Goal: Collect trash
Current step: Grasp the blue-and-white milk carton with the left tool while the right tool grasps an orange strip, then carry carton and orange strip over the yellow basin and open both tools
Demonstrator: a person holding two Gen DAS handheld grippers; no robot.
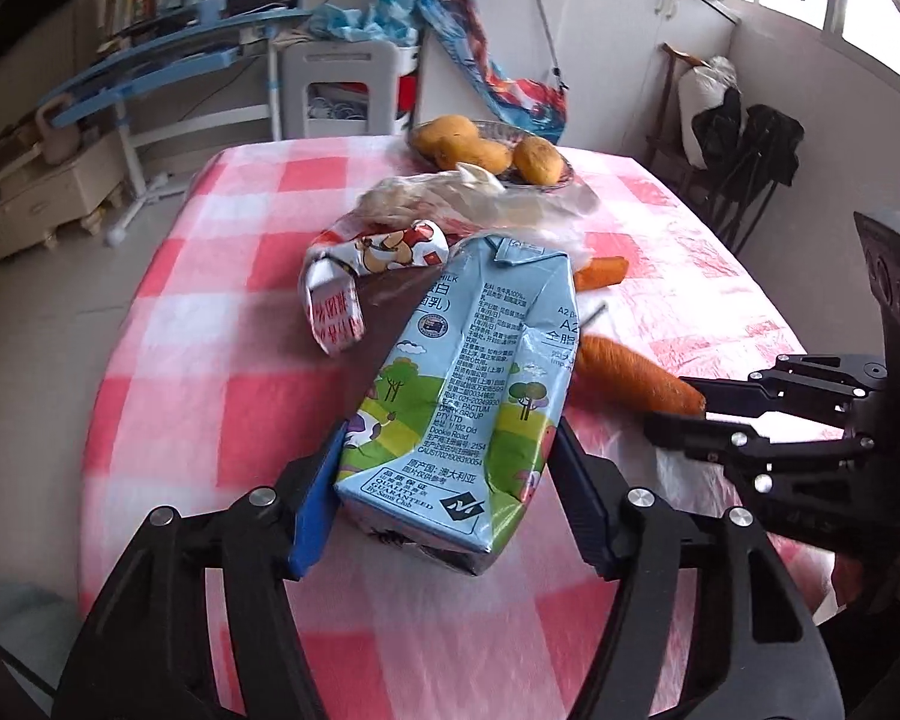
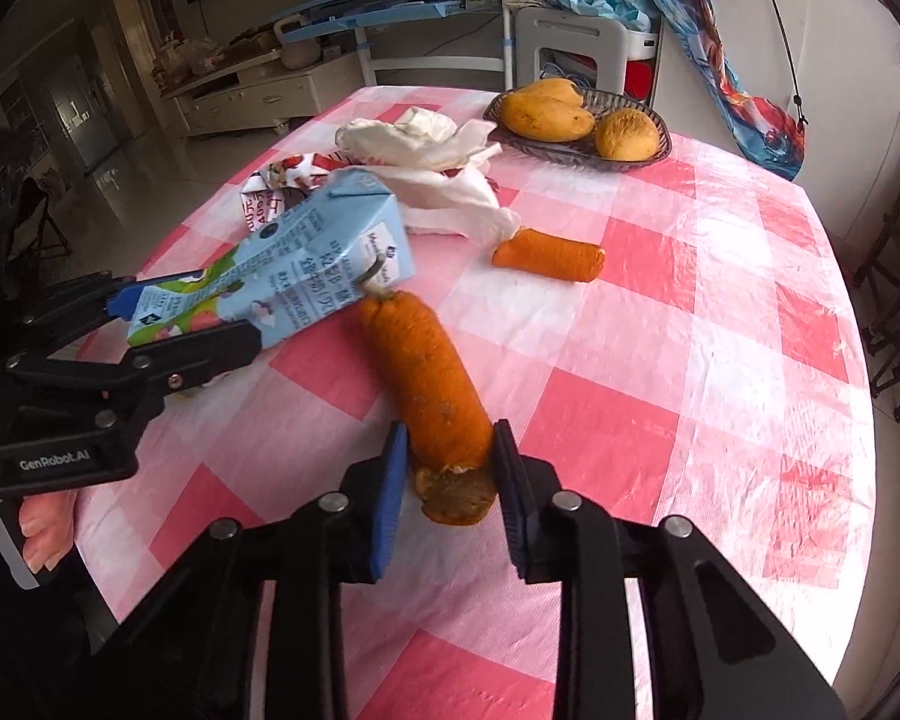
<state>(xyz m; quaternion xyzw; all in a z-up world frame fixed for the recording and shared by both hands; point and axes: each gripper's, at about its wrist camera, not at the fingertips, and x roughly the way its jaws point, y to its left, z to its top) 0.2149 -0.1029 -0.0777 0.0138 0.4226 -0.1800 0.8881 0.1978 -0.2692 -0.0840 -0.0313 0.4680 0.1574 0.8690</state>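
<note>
My left gripper (image 1: 444,492) is shut on a crumpled light-blue milk carton (image 1: 468,384) and holds it tilted above the pink checked tablecloth (image 1: 198,372); the carton also shows in the right wrist view (image 2: 306,264). My right gripper (image 2: 450,474) is shut on the thick end of a large carrot (image 2: 432,390) lying on the cloth. A second, shorter carrot piece (image 2: 549,255) lies further back. A crumpled red-and-white wrapper (image 1: 366,276) and crumpled white tissue with a plastic bag (image 2: 432,162) lie behind the carton.
A basket (image 2: 606,144) with mangoes (image 2: 546,111) stands at the far side of the table. The table's far right edge (image 2: 864,324) has dark chairs beyond it. A blue desk and white stool stand behind the table.
</note>
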